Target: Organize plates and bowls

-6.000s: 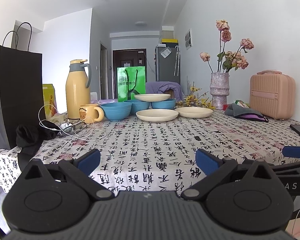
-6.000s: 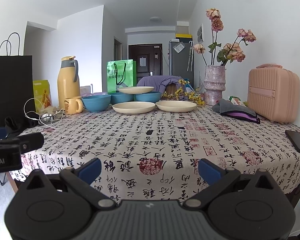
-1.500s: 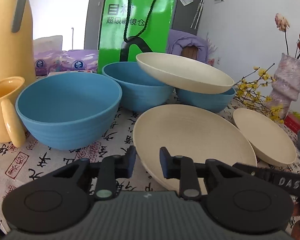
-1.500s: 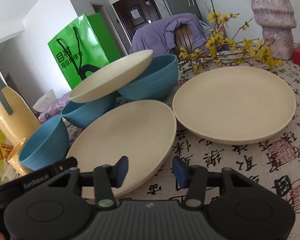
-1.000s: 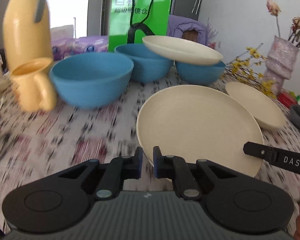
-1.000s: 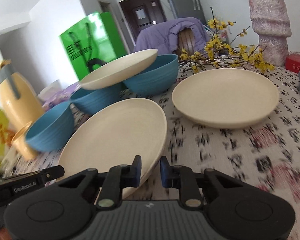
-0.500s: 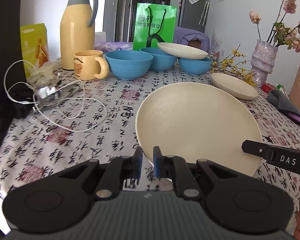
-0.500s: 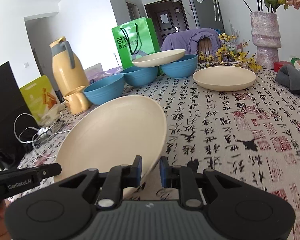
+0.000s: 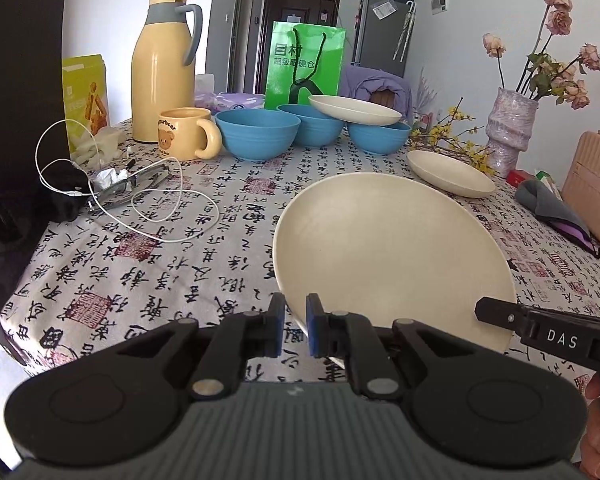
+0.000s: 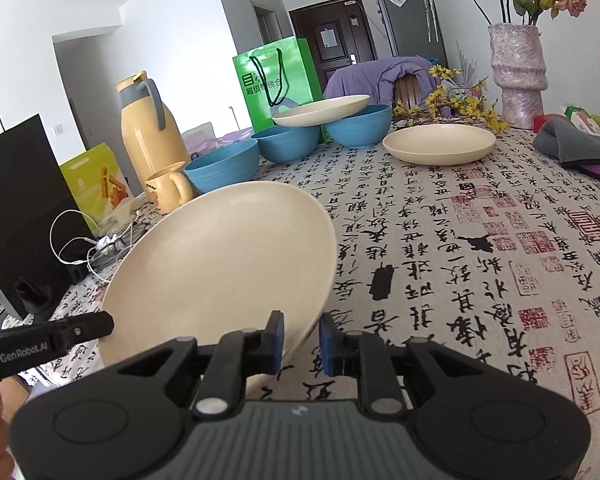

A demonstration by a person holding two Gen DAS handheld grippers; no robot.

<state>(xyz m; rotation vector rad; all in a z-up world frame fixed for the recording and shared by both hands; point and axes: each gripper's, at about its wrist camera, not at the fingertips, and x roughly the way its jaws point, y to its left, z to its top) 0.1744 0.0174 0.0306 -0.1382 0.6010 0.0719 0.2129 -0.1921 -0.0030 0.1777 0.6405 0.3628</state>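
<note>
I have the big cream plate [image 9: 388,256] pinched on its near rim by both tools: my left hand-held gripper [image 9: 296,330] clamps the left part, my right hand-held gripper [image 10: 302,340] the right. It hangs tilted over the near table [image 10: 480,248], spreading away from me. The second plate [image 10: 440,144] lies ahead and right, nearer my right; the blue bowls [image 9: 312,128] sit farther back.

I am looking past white walls [image 9: 100,8] toward a dark door [image 9: 290,28], daylight filling the room; a purple-draped chair [image 10: 384,76] is standing behind my surface [image 10: 480,248].
</note>
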